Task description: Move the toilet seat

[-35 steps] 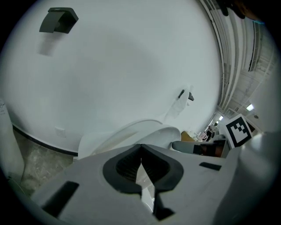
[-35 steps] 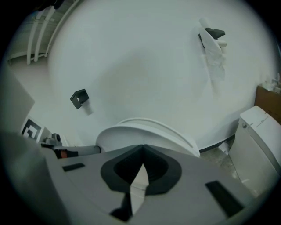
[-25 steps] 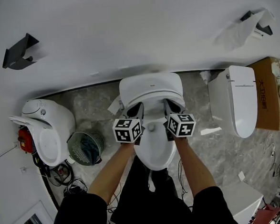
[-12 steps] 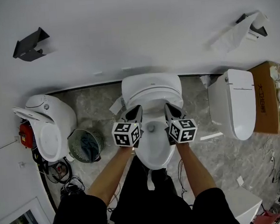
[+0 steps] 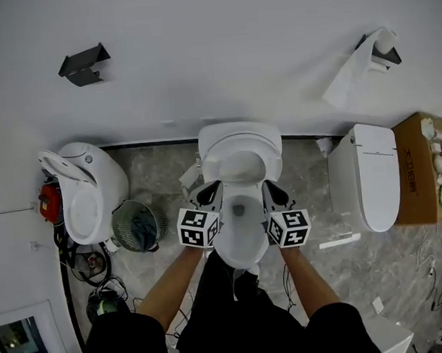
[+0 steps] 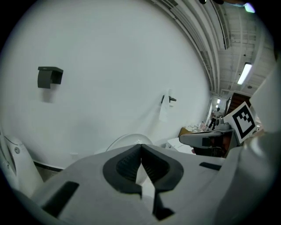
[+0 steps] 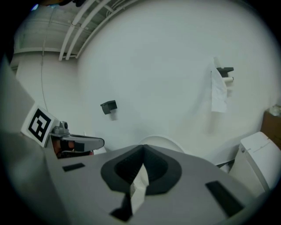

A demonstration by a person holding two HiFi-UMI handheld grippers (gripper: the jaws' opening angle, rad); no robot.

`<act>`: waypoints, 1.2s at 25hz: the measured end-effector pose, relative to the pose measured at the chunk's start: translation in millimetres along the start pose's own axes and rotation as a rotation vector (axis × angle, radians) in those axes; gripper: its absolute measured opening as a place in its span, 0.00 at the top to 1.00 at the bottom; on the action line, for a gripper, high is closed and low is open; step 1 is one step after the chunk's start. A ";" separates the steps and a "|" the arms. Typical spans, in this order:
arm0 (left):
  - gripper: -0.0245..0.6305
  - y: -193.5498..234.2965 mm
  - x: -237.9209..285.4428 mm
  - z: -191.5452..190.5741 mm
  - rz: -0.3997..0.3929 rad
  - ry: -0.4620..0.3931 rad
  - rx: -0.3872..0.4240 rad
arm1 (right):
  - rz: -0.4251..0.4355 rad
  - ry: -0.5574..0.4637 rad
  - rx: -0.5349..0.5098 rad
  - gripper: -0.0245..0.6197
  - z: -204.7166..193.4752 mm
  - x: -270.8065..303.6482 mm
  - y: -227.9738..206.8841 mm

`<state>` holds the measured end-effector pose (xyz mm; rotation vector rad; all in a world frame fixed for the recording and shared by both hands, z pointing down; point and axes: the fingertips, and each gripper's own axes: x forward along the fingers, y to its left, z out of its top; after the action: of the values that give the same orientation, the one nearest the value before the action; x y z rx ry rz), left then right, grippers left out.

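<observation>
White and glossy, the toilet seat (image 5: 240, 165) stands tilted up off the middle toilet (image 5: 241, 235), its rounded front edge lying between your two tools and its back toward the wall (image 5: 220, 51). Your left gripper (image 5: 214, 186) and right gripper (image 5: 268, 185) sit at either side of that edge, each with its jaws pressed together so the ribbed black pads meet at the tips. A sliver of white shows in the gap below the tips, but you cannot tell whether it is pinched. The floor (image 5: 327, 240) is grey veined stone, and the wall is plain matt white. There are three toilets: the one in front of you, a rounded one (image 5: 87, 200) to your left with its lid up, and a boxy one (image 5: 375, 172) to your right with its lid down. Two black brackets are fixed on the wall, one bare (image 5: 83, 66), the other (image 5: 378, 46) trailing white paper (image 5: 348, 78). One round mesh basket (image 5: 136, 229) stands by the left toilet, and one brown cardboard box (image 5: 420, 169) stands beyond the right one.
</observation>
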<state>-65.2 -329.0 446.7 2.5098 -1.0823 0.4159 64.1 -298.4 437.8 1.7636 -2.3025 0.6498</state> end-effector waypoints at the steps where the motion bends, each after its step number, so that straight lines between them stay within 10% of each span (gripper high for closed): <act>1: 0.96 -7.3 -8.9 1.8 0.002 -0.009 0.010 | 0.002 -0.013 -0.005 0.96 1.1 -11.8 2.7; 30: 0.96 -149.9 -163.2 -1.9 0.029 -0.153 0.121 | 0.089 -0.159 -0.091 0.96 1.7 -210.5 61.5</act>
<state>-62.1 -130.1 348.8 2.6721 -1.1841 0.3090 66.2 -102.0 340.1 1.7383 -2.4835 0.4239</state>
